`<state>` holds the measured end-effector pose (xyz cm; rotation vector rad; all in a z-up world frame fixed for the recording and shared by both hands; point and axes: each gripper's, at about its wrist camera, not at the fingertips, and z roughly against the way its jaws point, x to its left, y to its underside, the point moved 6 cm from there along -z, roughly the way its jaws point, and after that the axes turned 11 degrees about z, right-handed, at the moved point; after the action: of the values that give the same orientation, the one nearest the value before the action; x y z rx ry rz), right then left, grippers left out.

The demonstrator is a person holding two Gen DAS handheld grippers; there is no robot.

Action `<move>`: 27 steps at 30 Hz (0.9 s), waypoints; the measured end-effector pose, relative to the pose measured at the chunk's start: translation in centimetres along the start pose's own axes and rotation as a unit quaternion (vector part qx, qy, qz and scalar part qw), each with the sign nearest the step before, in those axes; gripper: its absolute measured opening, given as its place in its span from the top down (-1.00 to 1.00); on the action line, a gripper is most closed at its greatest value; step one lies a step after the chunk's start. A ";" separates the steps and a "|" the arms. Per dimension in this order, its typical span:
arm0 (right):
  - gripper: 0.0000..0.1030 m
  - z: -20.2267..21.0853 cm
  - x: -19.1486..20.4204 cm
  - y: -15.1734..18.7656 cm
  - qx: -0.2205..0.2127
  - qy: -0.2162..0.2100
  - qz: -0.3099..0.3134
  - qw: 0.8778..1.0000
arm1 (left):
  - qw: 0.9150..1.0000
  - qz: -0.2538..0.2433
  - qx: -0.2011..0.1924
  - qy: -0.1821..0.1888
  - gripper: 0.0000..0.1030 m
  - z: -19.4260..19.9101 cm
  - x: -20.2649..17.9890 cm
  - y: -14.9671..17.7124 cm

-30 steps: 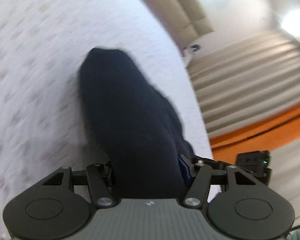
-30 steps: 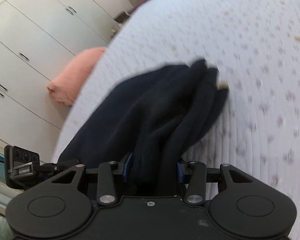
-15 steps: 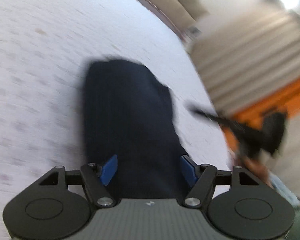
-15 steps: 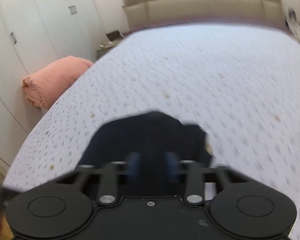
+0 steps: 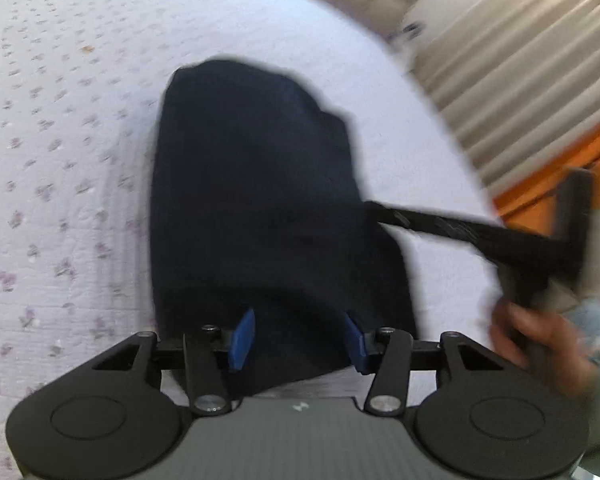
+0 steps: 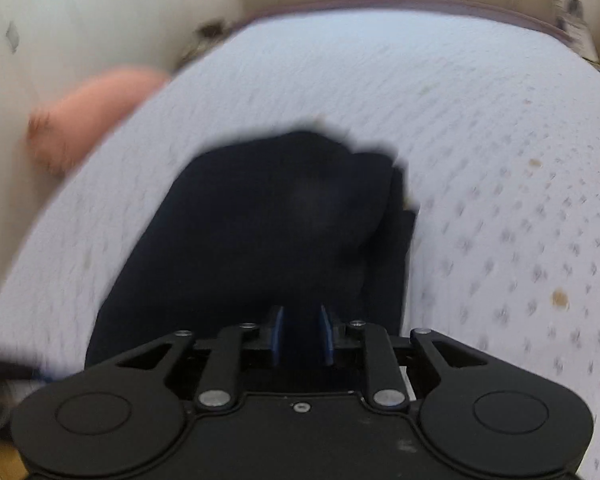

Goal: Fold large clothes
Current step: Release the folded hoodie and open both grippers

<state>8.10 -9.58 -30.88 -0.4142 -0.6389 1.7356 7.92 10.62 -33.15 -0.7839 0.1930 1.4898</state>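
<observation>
The garment (image 5: 260, 200), dark and folded into a compact bundle, lies on the bed (image 5: 60, 160). The left gripper (image 5: 298, 338) hangs above its near edge, jaws closing, pads clear of the cloth. The right gripper (image 6: 300, 334) stands over the same bundle, jaws narrow but opening, grasping nothing. A pink pillow (image 6: 96, 108) lies beyond the bed edge.

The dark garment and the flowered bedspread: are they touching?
Touching. The left wrist view shows the dark garment lying flat on the flowered bedspread.
</observation>
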 end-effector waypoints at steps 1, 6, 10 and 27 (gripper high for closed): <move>0.62 -0.8 0.3 1.4 0.024 0.026 0.024 0.999 | 1.000 0.005 0.001 -0.009 0.04 -0.5 0.5 0.3; 0.53 1.8 -1.7 5.9 0.097 0.024 -0.035 0.994 | 0.999 0.032 0.003 -0.031 0.06 1.6 0.3 0.9; 0.34 7.6 -3.0 7.7 0.108 0.034 -0.048 0.992 | 0.998 0.030 0.010 -0.049 0.05 5.7 -1.9 2.5; -0.57 27.2 -1.8 -0.7 0.025 0.079 -0.062 0.995 | 0.978 -0.096 -0.086 -0.164 -0.19 18.0 -23.3 2.7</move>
<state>-6.79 -16.60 -9.18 -0.4627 -0.4969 1.5804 -3.56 1.67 -7.41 -0.6615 -0.2555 1.4402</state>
